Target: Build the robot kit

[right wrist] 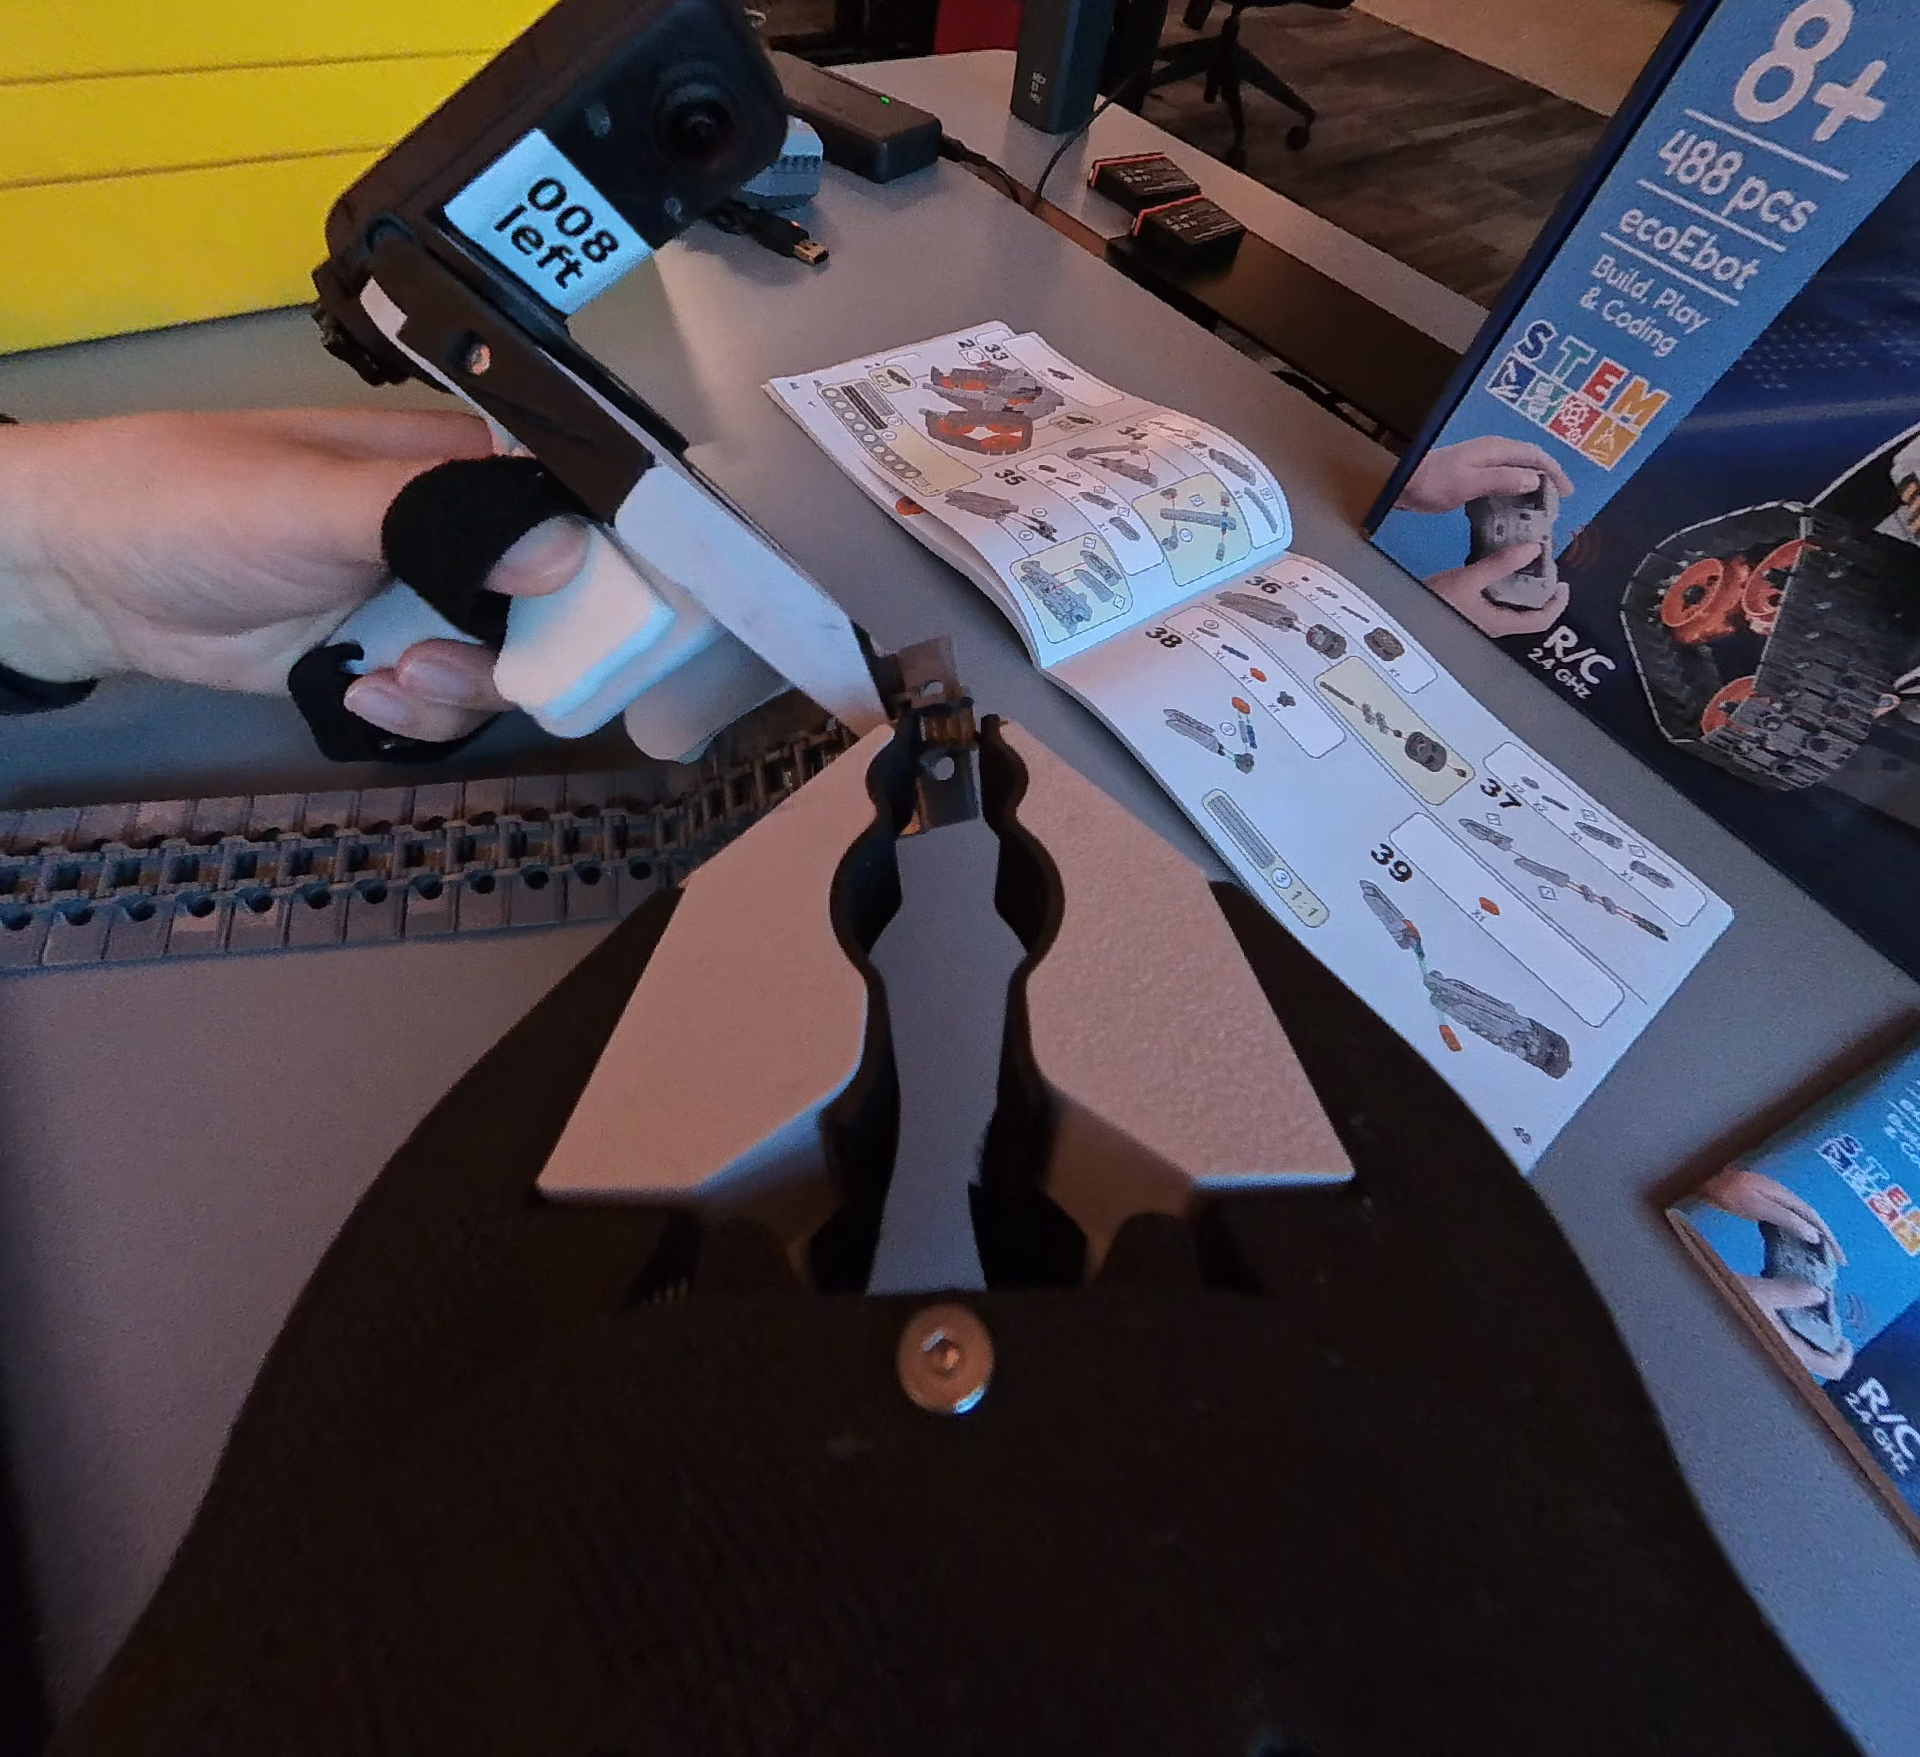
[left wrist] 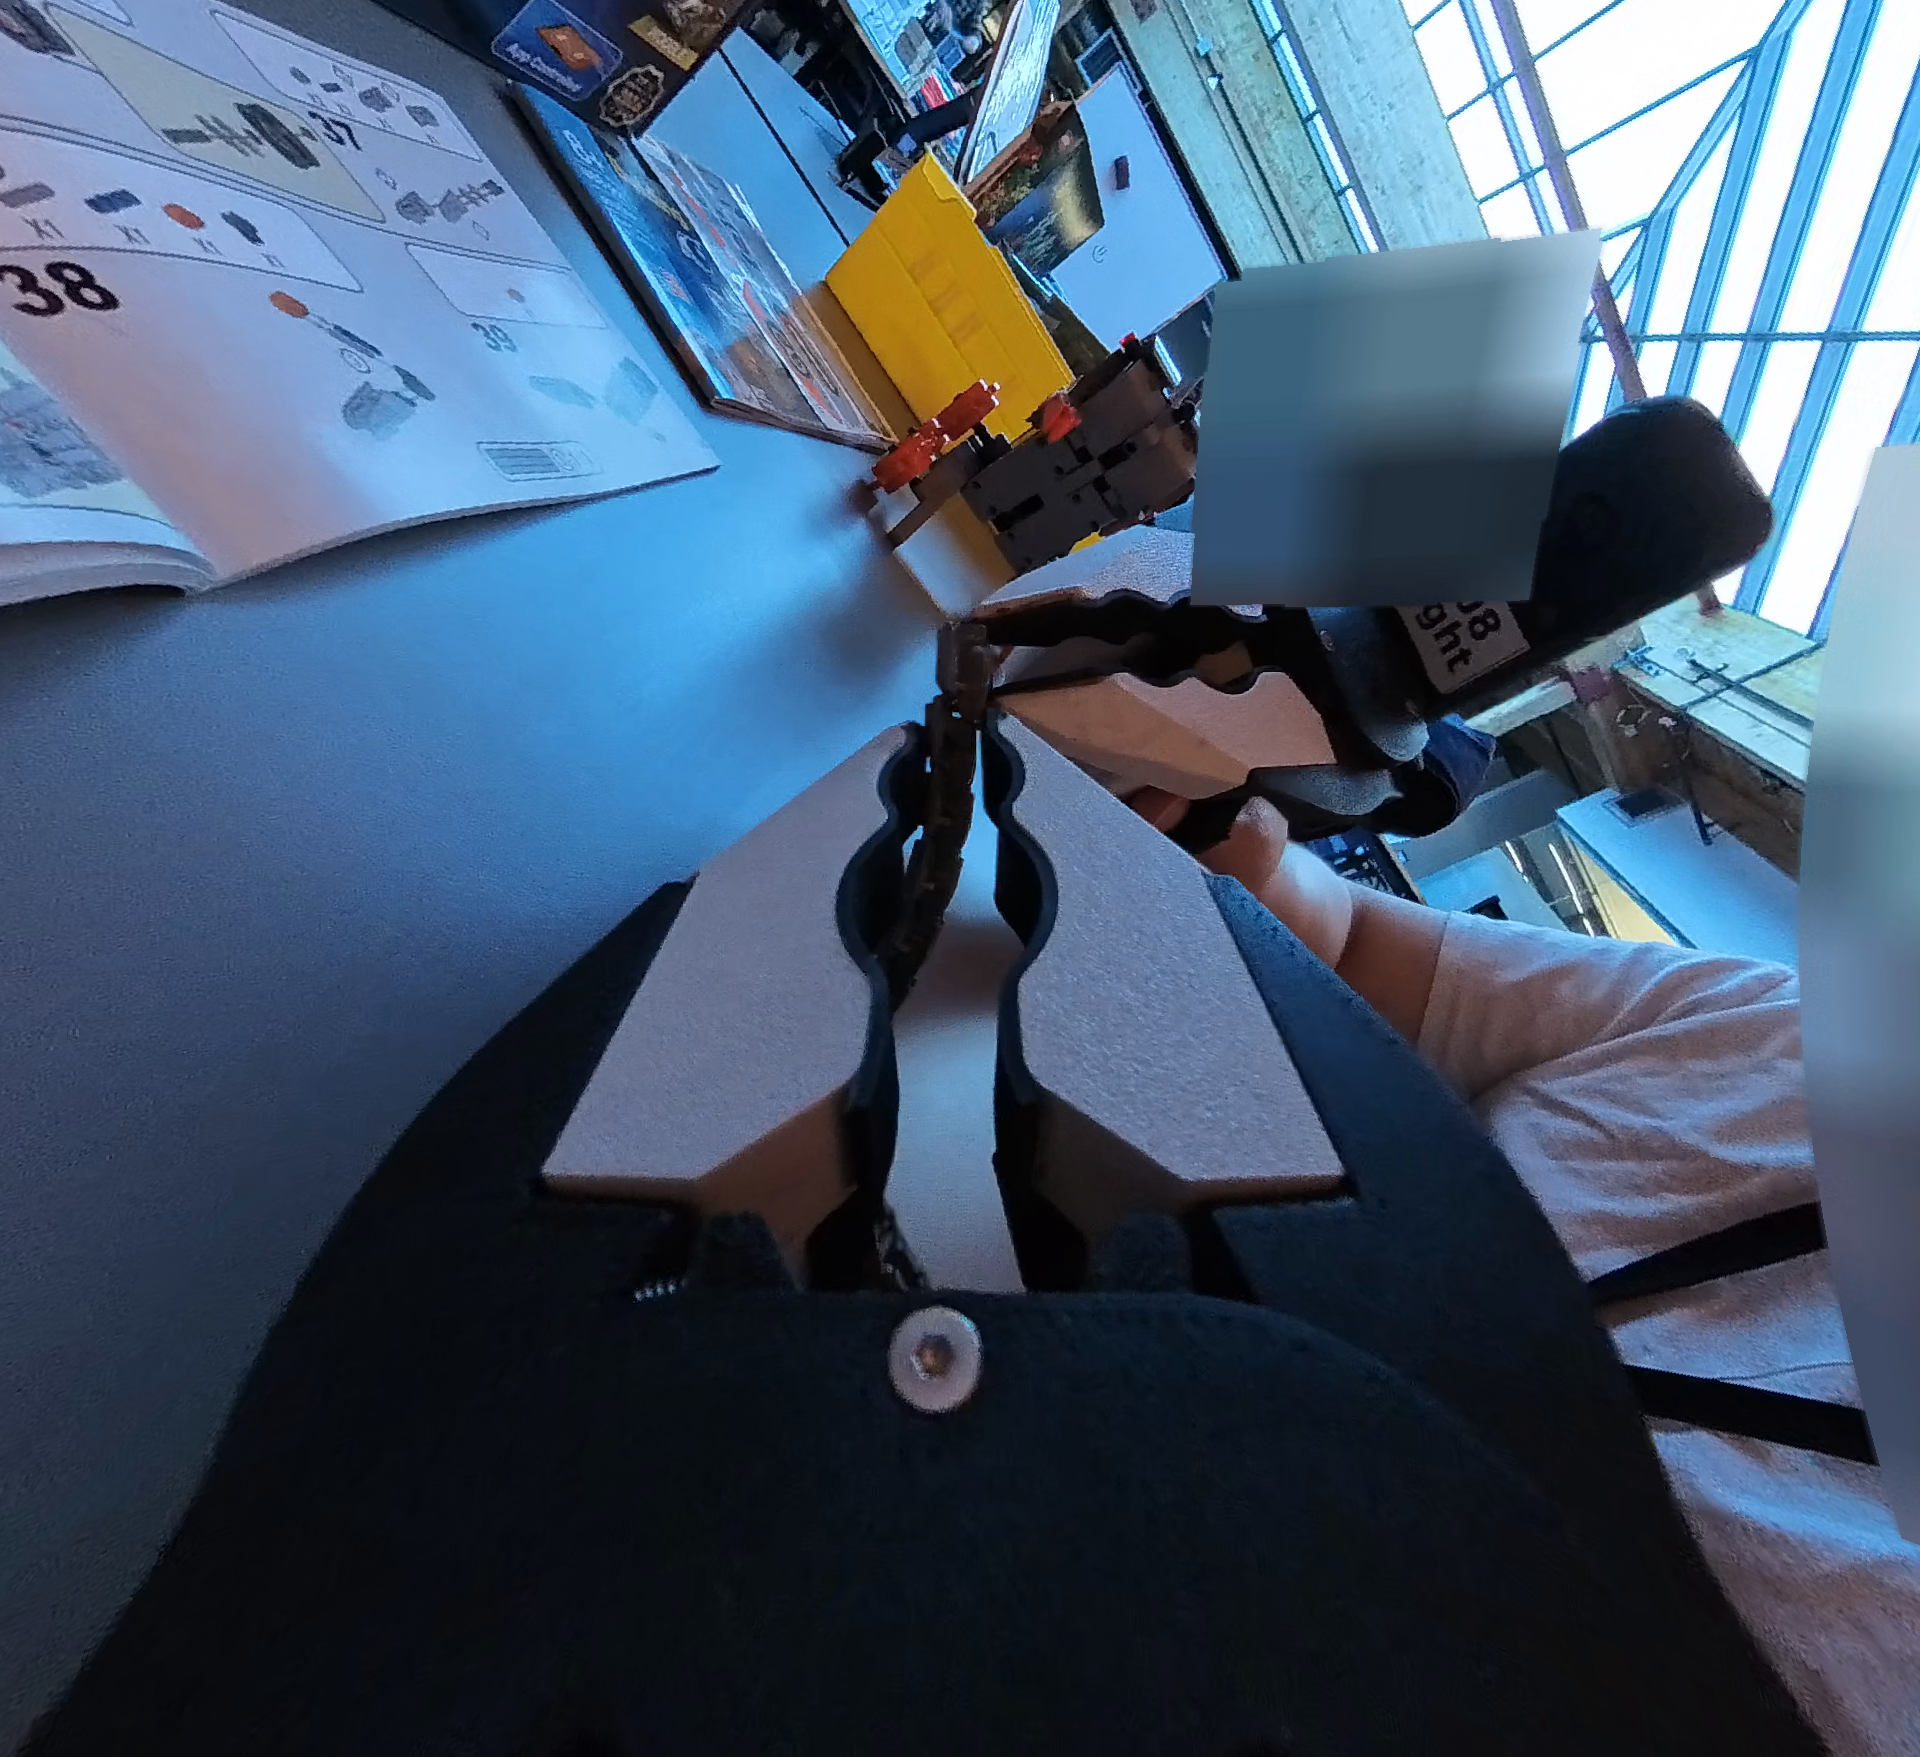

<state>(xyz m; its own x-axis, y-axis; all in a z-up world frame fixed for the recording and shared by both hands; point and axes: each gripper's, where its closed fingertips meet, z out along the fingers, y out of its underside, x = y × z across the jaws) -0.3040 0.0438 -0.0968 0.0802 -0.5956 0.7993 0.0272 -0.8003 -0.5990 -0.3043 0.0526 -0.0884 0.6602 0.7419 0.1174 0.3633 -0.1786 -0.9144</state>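
A long dark tread track (right wrist: 312, 855) lies on the grey table and runs left. My left gripper (left wrist: 951, 741) is shut on one end of the track (left wrist: 935, 834), lifted a little off the table. My right gripper (right wrist: 940, 741) is shut on a single dark track link (right wrist: 943, 793) and holds it against the track end at the left gripper's tips (right wrist: 883, 679). In the left wrist view the right gripper (left wrist: 982, 658) comes in from the right with the link (left wrist: 961, 658) touching the track end.
An open instruction booklet (right wrist: 1299, 720) lies beyond the grippers and also shows in the left wrist view (left wrist: 312, 305). A blue kit box (right wrist: 1662, 305) stands at the right, a yellow bin (right wrist: 208, 97) at the back left. A dark part-built model with orange gears (left wrist: 1039, 471) sits by the bin (left wrist: 935, 294).
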